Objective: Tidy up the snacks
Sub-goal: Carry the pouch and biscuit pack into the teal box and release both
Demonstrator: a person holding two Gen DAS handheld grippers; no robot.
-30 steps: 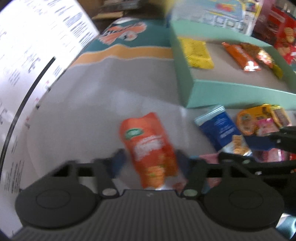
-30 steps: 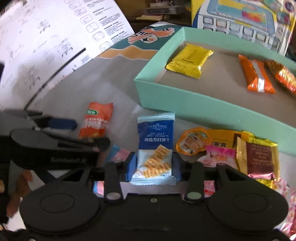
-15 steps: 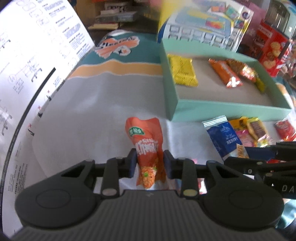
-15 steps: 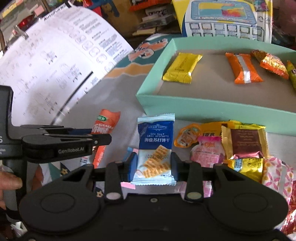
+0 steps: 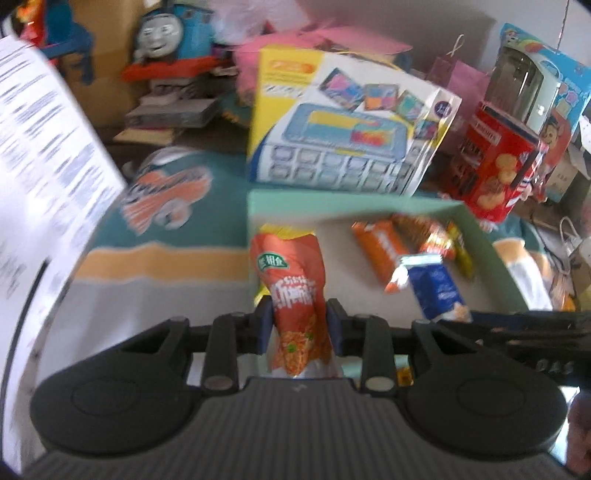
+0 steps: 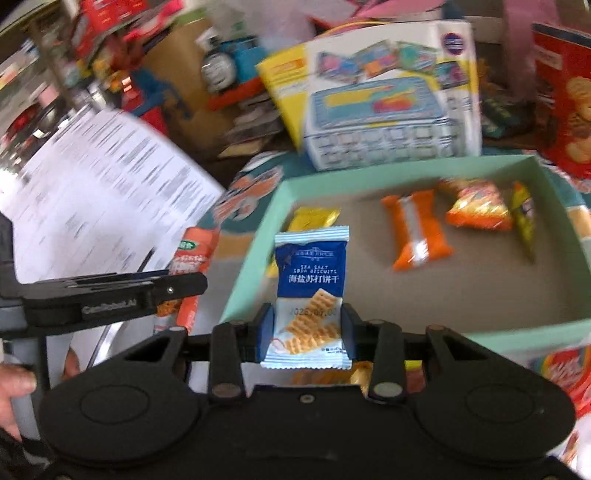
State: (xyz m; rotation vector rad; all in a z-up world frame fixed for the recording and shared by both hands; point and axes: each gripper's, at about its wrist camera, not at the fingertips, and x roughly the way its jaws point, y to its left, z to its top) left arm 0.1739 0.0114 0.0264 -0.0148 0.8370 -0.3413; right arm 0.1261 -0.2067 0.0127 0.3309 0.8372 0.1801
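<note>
My left gripper (image 5: 297,321) is shut on an orange snack packet (image 5: 295,288) and holds it upright in the air, in front of the near left corner of the mint green box (image 5: 255,206). The right gripper (image 6: 306,325) is shut on a blue soda biscuit packet (image 6: 310,280), raised over the box's front wall (image 6: 251,269). In the right wrist view the left gripper (image 6: 192,286) and its orange packet (image 6: 192,254) are just left of the box. Inside lie a yellow packet (image 6: 314,218), an orange bar (image 6: 417,229) and two more packets (image 6: 476,208).
Behind the box stand a toy keyboard carton (image 5: 351,125), a red biscuit box (image 5: 491,162) and a blue train toy (image 5: 173,33). A big white printed sheet (image 5: 48,147) curls up on the left. Loose snacks (image 6: 565,369) lie in front of the box. A hand (image 6: 14,384) grips the left tool.
The left gripper closed on the orange packet, then lifted it off the mat toward the box. The right gripper rose with the blue packet and moved over the box's front wall.
</note>
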